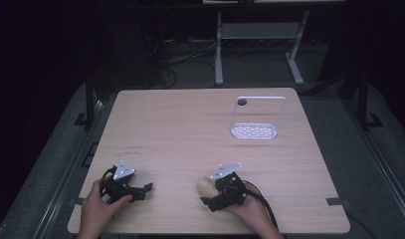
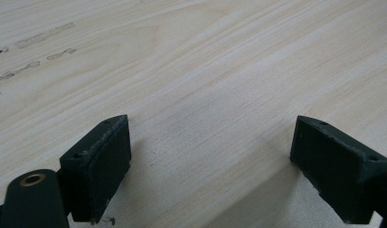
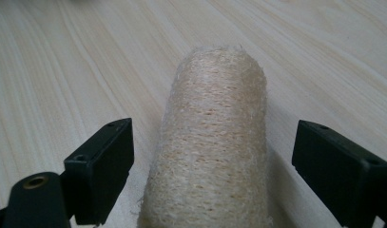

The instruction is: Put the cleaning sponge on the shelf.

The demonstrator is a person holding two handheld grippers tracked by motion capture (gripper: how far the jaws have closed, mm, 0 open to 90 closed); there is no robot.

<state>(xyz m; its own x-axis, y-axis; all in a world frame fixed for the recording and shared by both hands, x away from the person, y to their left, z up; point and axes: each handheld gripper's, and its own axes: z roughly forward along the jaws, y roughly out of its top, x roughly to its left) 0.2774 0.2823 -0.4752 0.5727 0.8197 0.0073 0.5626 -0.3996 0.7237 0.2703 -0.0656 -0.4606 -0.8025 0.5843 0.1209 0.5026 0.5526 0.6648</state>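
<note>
A tan, fibrous loofah roll (image 3: 215, 142) lies on the wooden table (image 1: 190, 119) near the front edge, right of centre, and is also seen as a pale lump (image 1: 205, 185) in the high view. My right gripper (image 3: 212, 166) straddles it, jaws open, with a gap between each pad and the roll. From above, the right gripper (image 1: 209, 190) points left, held in a hand at the front edge. My left gripper (image 1: 143, 192) rests at the front left, pointing right. Its jaws (image 2: 210, 161) stand open over bare wood with nothing between them.
A white perforated tray with a tall wire frame (image 1: 254, 130) stands at the back right of the table, with a small dark item (image 1: 242, 102) at the frame's top left corner. Faint marks (image 1: 135, 148) show on the wood left of centre. Table legs and cables lie beyond.
</note>
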